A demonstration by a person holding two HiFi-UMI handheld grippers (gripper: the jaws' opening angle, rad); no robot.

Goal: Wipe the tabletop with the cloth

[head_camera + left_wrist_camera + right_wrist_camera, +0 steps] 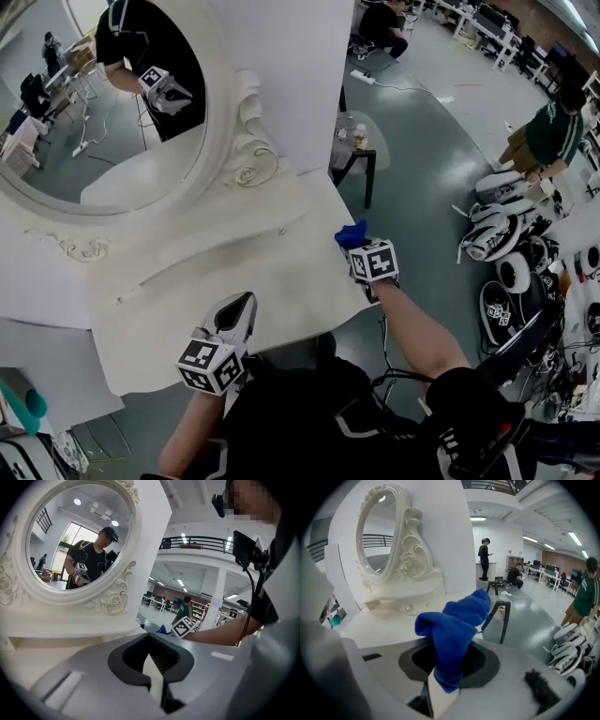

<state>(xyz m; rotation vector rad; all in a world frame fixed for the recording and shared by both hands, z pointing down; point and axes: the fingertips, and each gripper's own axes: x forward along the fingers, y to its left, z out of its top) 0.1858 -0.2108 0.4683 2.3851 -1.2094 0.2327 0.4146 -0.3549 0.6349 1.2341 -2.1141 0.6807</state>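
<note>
Cloth (454, 630) — blue, bunched — is clamped in the right gripper (361, 251) at the tabletop's (234, 267) right edge; left gripper (239, 314) at the front edge, its 2 jaws pressed together, empty.

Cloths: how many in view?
1. The cloth is clamped in the right tongs, near the tabletop's right edge. The left tongs hold none. Another could be hidden out of view.
</note>
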